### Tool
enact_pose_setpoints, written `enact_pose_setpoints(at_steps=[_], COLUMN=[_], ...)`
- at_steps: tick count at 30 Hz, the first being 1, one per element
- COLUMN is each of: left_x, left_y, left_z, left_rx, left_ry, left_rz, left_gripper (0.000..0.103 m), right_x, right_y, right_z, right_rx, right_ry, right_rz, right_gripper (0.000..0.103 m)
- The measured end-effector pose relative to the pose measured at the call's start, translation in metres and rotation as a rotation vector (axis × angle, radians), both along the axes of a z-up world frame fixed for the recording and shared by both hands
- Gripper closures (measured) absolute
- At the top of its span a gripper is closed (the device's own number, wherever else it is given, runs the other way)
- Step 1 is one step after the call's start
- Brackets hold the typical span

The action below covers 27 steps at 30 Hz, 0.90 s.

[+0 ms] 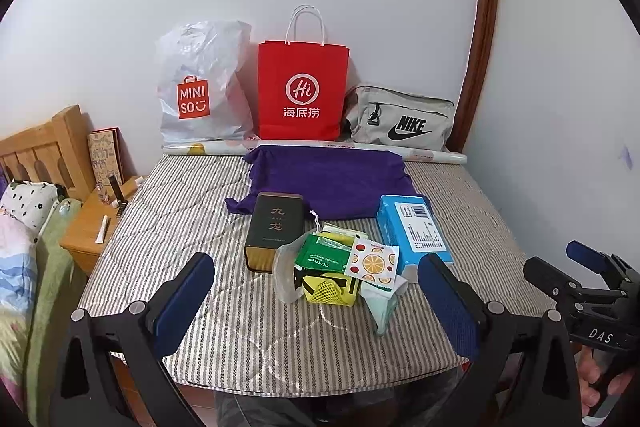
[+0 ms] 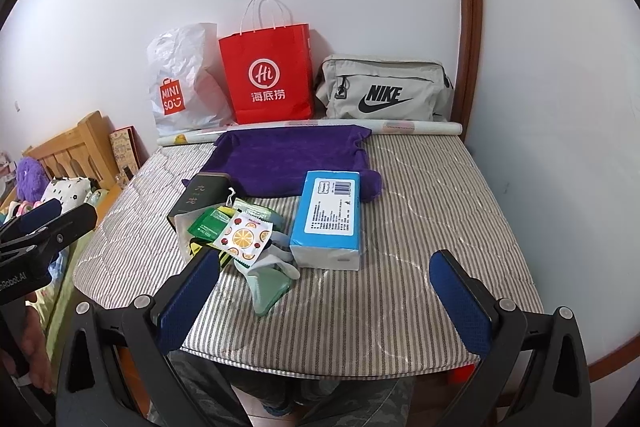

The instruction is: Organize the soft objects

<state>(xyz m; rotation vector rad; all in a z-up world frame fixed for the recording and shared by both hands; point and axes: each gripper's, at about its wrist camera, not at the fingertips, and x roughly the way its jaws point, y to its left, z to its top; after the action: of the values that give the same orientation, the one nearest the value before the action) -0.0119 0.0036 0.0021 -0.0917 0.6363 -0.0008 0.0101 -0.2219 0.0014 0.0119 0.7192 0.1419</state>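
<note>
Nothing sorted: packets point(image 1: 340, 259), socks point(image 2: 268, 279) heaped mid-mattress point(image 1: 280, 339); left gripper point(image 1: 316, 307), right gripper point(image 2: 324, 299) held wide open, empty.

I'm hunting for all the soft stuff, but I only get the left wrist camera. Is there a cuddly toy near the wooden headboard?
Observer: Yes. The right wrist view shows a fluffy purple toy beside the headboard.
Operator: Is anything soft hiding by the blue tissue pack?
Observer: A grey-blue fabric piece lies beside the tissue pack, next to the green sock.
Operator: Is the right gripper holding anything?
Observer: No. The right gripper is open, with nothing between its pads.
</note>
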Motion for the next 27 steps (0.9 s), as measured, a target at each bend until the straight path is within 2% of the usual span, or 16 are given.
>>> enact_pose_setpoints(at_steps=[27], left_x=[-0.0019], left_y=[0.001], left_z=[0.0004], left_rx=[-0.001], left_ry=[-0.001], left_rz=[-0.002], left_gripper=[0.0], right_x=[-0.0009], right_y=[0.0009], right_z=[-0.0003], right_rx=[0.005], right_ry=[-0.008], right_rz=[0.003], right_gripper=[0.0])
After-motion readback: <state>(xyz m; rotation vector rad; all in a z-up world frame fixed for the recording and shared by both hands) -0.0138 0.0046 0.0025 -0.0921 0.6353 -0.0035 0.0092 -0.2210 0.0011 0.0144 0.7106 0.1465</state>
